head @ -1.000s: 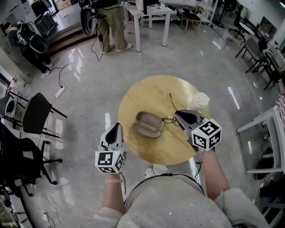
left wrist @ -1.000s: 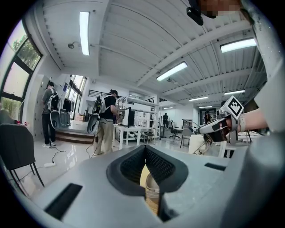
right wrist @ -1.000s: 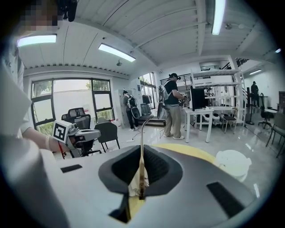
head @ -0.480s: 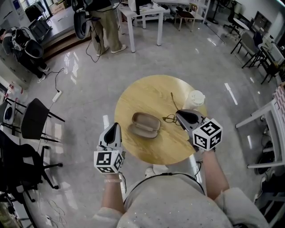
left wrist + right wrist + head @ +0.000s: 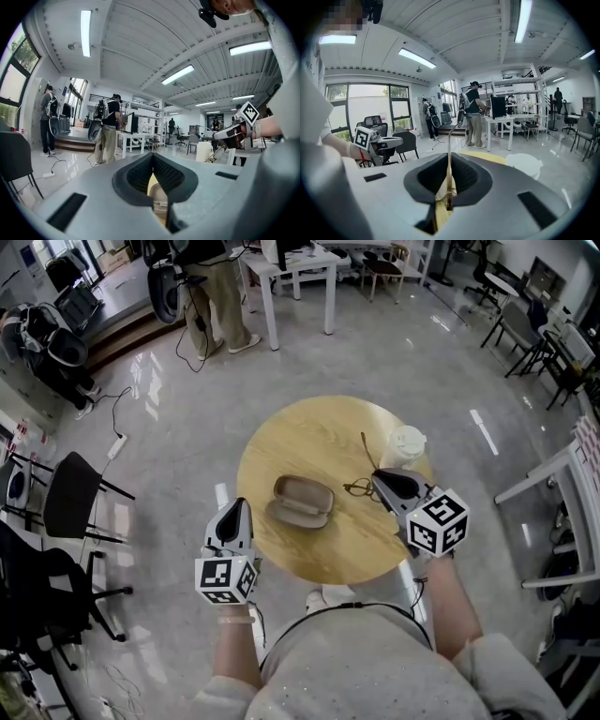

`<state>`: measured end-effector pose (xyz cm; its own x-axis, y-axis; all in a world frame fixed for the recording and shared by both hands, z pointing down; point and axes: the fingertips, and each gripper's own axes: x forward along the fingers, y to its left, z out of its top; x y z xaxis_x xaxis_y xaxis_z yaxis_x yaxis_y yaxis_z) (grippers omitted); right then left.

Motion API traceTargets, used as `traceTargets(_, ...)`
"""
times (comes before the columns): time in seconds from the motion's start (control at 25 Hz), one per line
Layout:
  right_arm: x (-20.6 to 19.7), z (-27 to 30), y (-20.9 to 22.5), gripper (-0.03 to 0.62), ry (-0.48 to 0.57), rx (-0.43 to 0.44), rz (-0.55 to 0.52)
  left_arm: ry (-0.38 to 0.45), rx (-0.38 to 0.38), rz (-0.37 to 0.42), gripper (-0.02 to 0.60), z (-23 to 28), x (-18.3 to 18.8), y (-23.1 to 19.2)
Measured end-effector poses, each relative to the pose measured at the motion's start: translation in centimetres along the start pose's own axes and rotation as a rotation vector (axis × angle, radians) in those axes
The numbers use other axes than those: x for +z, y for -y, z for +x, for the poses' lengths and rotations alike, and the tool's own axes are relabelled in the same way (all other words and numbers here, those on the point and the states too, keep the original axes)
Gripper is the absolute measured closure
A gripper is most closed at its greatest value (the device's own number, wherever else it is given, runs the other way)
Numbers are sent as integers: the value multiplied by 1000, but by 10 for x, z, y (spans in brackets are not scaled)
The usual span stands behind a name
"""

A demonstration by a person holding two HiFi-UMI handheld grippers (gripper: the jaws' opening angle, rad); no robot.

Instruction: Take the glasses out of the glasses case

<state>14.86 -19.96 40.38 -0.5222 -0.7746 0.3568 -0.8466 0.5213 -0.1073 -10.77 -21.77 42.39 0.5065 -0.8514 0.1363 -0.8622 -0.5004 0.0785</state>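
At the left, the left gripper [image 5: 238,510] was held just off the near-left rim of the round wooden table [image 5: 309,442]. Its jaws were seen pressed together with nothing between them, pointing towards the glasses case [image 5: 302,502]. The case was set near the table's middle, a little apart from that gripper's tips. It was seen lying open, a tan clamshell with two rounded halves and nothing inside.

Just right of the case, and clear of it, the glasses [image 5: 357,487] were found at the tip of the right gripper [image 5: 379,480]. They were clamped between its jaws, as shown in the right gripper view, where one thin temple [image 5: 449,159] was seen rising from between the pads. The frame was seen to be thin, dark wire, with one temple stretched across the table towards its far side. Whether the lenses touched the tabletop could not be told.

Farther right, a white lidded cup [image 5: 407,441] was placed near the table's right rim.

One case, one pair of glasses, one cup and two grippers were counted.
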Motion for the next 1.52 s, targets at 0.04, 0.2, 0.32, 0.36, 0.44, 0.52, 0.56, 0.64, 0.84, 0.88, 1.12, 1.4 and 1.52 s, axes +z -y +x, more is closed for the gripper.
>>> traceTargets(0.04,0,-1,1,566,3,-2,2,-1,1,0,577,-1,0,0)
traceTargets(0.2,1,-3,2,566,17,-8,7,-8,6,-1,577,-4,-3,-1)
traceTargets(0.32,4,-4,4,566,25,-14,2,-10,13,-1,578,-4,-1,-3)
traceTargets(0.36,6,-6,5,566,29,-15,2,-11,16,-1,577,-4,0,-3)
traceTargets(0.44,9,-8,7,566,36,-16,1,-11,22,-3,577,-5,0,-4)
traceTargets(0.52,13,-11,8,566,48,-19,-7,-8,27,-6,577,-6,0,-5)
traceTargets(0.56,14,-12,8,566,55,-22,-12,-6,28,-7,577,-7,1,-6)
traceTargets(0.64,18,-13,10,566,71,-28,-20,-2,32,-9,577,-7,2,-6)
traceTargets(0.84,26,-18,14,566,107,-38,-20,8,47,-6,577,-10,7,-8)
traceTargets(0.88,27,-18,15,566,112,-38,-20,9,50,-5,577,-10,8,-8)
traceTargets(1.12,30,-17,20,566,136,-36,2,18,68,2,577,-12,14,-13)
traceTargets(1.4,28,-17,23,566,150,-34,8,30,89,6,578,-14,17,-16)
traceTargets(1.52,28,-18,26,566,155,-33,12,31,92,6,577,-12,18,-13)
